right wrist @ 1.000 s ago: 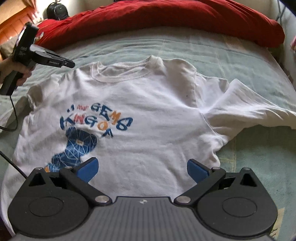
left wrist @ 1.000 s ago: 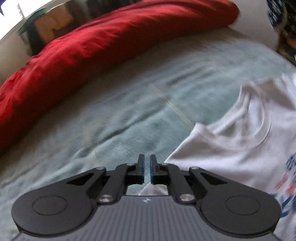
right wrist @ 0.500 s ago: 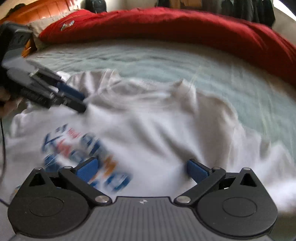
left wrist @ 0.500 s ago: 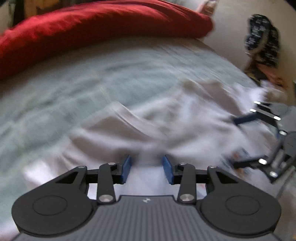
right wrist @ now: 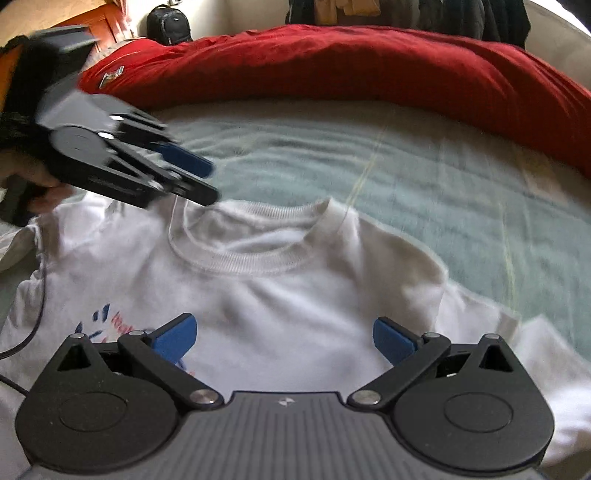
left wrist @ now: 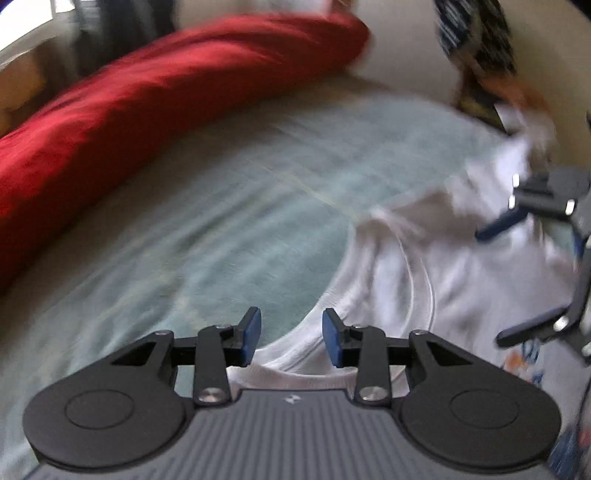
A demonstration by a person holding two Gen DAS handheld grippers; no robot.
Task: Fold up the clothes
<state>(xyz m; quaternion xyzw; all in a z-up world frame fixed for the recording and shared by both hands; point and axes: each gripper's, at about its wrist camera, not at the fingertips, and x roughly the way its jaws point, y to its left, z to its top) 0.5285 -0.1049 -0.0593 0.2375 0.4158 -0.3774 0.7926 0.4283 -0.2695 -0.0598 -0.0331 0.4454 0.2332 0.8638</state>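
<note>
A white T-shirt [right wrist: 295, 306] with a blue and orange print lies face up on the pale green bed cover [right wrist: 406, 177], its ribbed collar [right wrist: 243, 258] toward the far side. My right gripper [right wrist: 284, 339] hovers wide open over the chest just below the collar, nothing between its pads. A hand [right wrist: 44, 188] holds my left gripper [right wrist: 210, 182] at the collar's left end. In the left wrist view the left gripper [left wrist: 291, 332] is partly open and closing; the T-shirt's [left wrist: 461, 288] shoulder edge lies under the jaws, not pinched. The right gripper [left wrist: 491, 284] shows at the right edge.
A long red duvet [right wrist: 332, 66] is rolled along the far side of the bed. A dark backpack [right wrist: 168, 24] and hanging clothes stand behind it. A black cable [right wrist: 33, 325] trails over the shirt's left side. A dark patterned bundle [left wrist: 476, 40] sits beyond the bed.
The left gripper went from shut to partly open and moved in to the collar's left end. The right gripper travelled up the shirt from the print to just below the collar.
</note>
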